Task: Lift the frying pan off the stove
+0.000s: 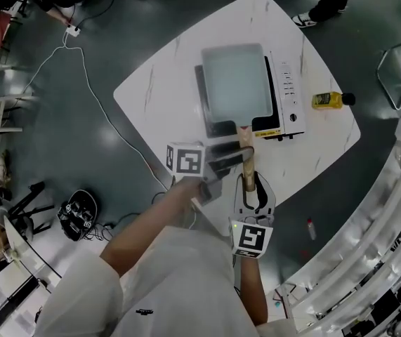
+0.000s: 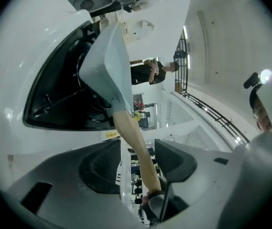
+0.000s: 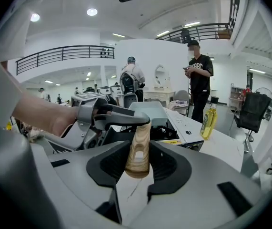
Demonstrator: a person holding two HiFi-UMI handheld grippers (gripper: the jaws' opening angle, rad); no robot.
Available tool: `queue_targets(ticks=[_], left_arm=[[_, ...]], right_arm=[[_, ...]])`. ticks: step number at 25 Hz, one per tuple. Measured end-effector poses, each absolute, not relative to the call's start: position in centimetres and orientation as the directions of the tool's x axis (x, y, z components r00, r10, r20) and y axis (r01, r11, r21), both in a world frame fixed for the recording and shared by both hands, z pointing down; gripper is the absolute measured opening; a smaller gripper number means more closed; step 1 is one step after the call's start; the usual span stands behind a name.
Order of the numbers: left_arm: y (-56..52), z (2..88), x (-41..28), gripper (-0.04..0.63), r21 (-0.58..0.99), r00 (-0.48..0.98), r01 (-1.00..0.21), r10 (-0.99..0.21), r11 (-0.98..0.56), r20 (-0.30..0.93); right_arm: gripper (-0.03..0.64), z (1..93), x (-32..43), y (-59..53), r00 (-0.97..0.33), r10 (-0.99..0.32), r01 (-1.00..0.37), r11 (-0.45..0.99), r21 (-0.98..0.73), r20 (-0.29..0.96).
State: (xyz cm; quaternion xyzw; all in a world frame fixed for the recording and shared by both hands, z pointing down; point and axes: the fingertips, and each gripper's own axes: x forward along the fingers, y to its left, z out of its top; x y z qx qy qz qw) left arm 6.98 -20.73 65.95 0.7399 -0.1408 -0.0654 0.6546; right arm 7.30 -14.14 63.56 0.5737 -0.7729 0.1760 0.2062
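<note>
Your right hand-held gripper (image 3: 138,151) clamps the end of the wooden handle (image 3: 140,135) of the frying pan (image 1: 234,83). Your left hand-held gripper (image 2: 138,163) stands wide open astride that handle, nearer the stove (image 1: 288,97). The pan sits on the stove, on the bench (image 1: 158,90).

I had the left gripper (image 2: 138,161) spread wide. The wooden handle (image 2: 128,128) of the frying pan (image 2: 108,66) ran between its jaws.

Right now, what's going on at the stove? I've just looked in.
A person holding two grippers is working on the frying pan, which sits on the stove on the white table. The right gripper is closed on the end of the pan's wooden handle. The left gripper straddles the handle nearer the pan, jaws apart, not gripping.
</note>
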Motion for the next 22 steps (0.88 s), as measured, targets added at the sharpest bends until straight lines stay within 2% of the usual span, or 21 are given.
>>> queue_targets(ticks=[2,5,10,22], left_arm=[[-20.8,66.0,7.6,0.203,0.986,0.957,-0.12,-0.277,-0.115,0.084],[-20.9,66.0,8.2,0.15,0.989,0.964,-0.096,-0.259,-0.109,0.065],[-20.8,66.1,8.4,0.124,0.997,0.964,-0.049,-0.265,-0.051,0.034],[-20.5,65.2,8.5,0.13,0.991,0.959,-0.087,-0.279,-0.101,0.056]], right_arm=[[0.118,63.6,7.3,-14.2,-0.258,-0.813,-0.959,0.282,-0.035,0.521],[0.118,63.7,7.4,-14.2,-0.258,-0.814,-0.959,0.281,-0.036,0.52],[0.117,63.8,7.5,-14.2,-0.259,-0.814,-0.959,0.28,-0.04,0.519],[0.116,62.8,7.9,-13.8,-0.294,-0.832,-0.955,0.275,-0.11,0.471]])
